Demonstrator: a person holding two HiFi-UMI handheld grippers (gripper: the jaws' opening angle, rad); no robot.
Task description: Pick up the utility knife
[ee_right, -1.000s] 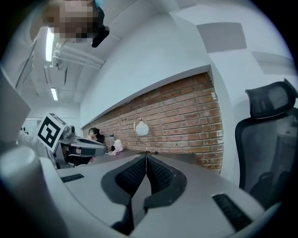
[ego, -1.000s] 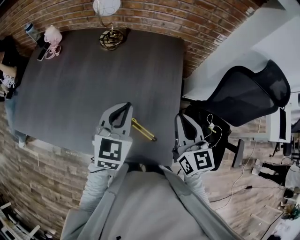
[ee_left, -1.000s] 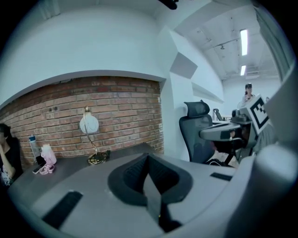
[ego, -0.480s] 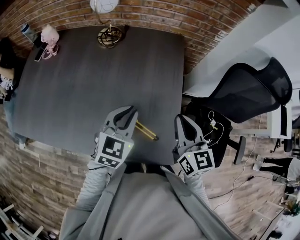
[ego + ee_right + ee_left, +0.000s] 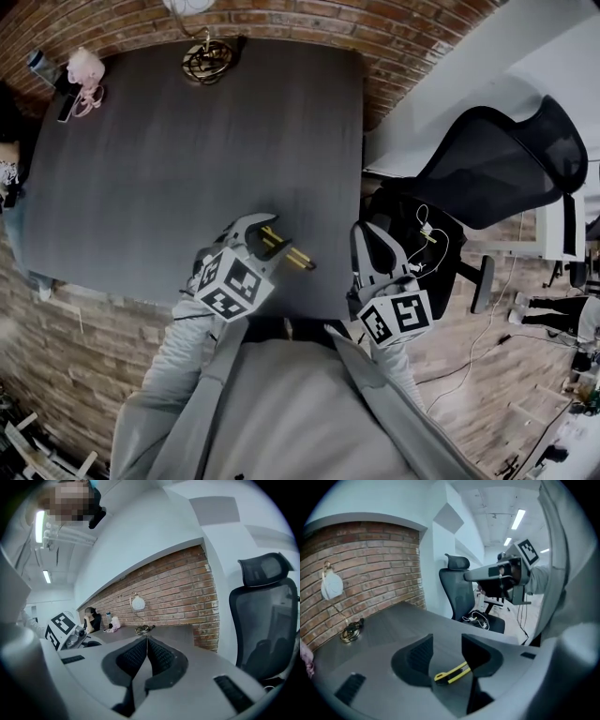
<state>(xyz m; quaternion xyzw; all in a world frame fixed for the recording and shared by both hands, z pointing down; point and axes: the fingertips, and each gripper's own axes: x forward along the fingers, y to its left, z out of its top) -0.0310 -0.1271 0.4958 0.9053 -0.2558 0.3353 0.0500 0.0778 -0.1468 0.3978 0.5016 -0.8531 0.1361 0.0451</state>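
The utility knife [image 5: 289, 251], yellow and black, lies on the dark table [image 5: 187, 150] near its front right corner. My left gripper [image 5: 256, 228] tilts down over the knife's near end, and its jaws are opening. In the left gripper view the knife [image 5: 451, 673] shows low in the gap between the two pads of the left gripper [image 5: 447, 644], which do not touch it. My right gripper [image 5: 368, 236] hangs just off the table's right edge, shut with nothing in it. In its own view the right gripper [image 5: 146, 644] has its pads pressed together.
A black office chair [image 5: 492, 183] with cables on its seat stands right of the table. At the table's far edge are a wire lamp base [image 5: 206, 62], a pink object [image 5: 84, 69] and a phone [image 5: 66, 105]. A person [image 5: 9, 159] sits at the left edge.
The left gripper has sunk and tipped down onto the knife, and its jaws have gone from shut to parted. The right gripper has hardly moved.
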